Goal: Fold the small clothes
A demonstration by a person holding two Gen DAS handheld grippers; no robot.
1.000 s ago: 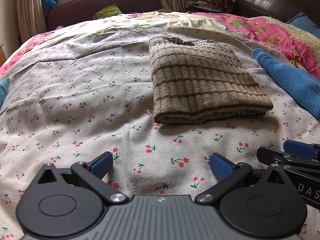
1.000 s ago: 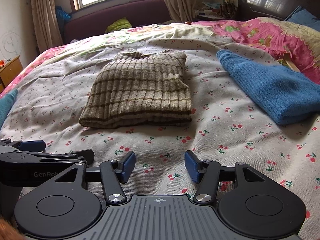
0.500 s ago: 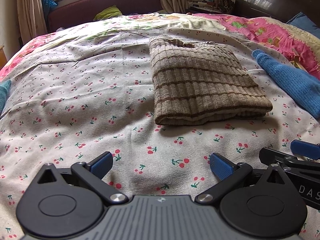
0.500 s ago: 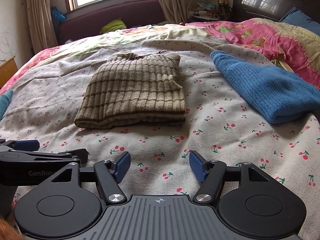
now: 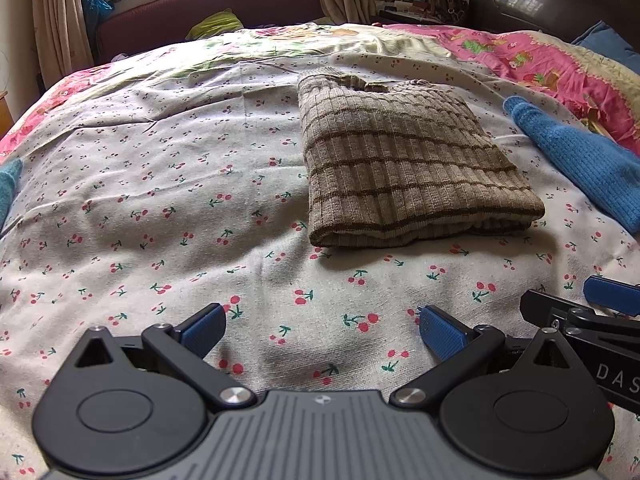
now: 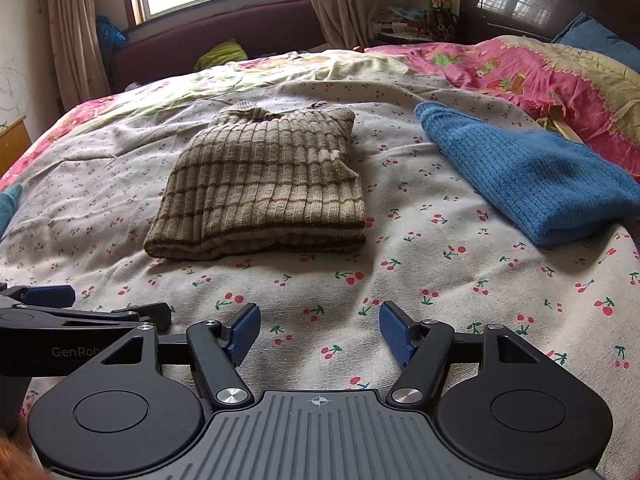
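The brown sweater (image 6: 260, 184) lies folded into a compact rectangle on the bed (image 6: 400, 280), collar at the far end, thick fold edge nearest the cameras. Both grippers hang short of it, over bare cherry-print sheet. The left gripper (image 5: 322, 330) has its jaws released, with nothing between them. The right gripper (image 6: 318, 332) also stands spread wide and empty; neither touches the garment.

Judgement: the fold on this piece looks complete, and the step in hand is most likely the change to the next garment. The blue sweater (image 6: 528, 176) lies just right of the brown one, apart from it, and appears to be loosely laid rather than squared.

Recommendations for doing the step well:
- Leave the brown sweater undisturbed; its near edge shows stacked layers that could slide if nudged.
- Approach the blue sweater from its near end, one gripper to each corner, so the knit is lifted evenly.
- Take the knit alone; the sheet under it is loose and wrinkled and could be pinched up with it.
- Draw it onto clear sheet before folding, away from the pink quilt (image 6: 540, 76) that borders it.

A teal cloth (image 5: 8, 184) shows at the left edge; its type cannot be told.
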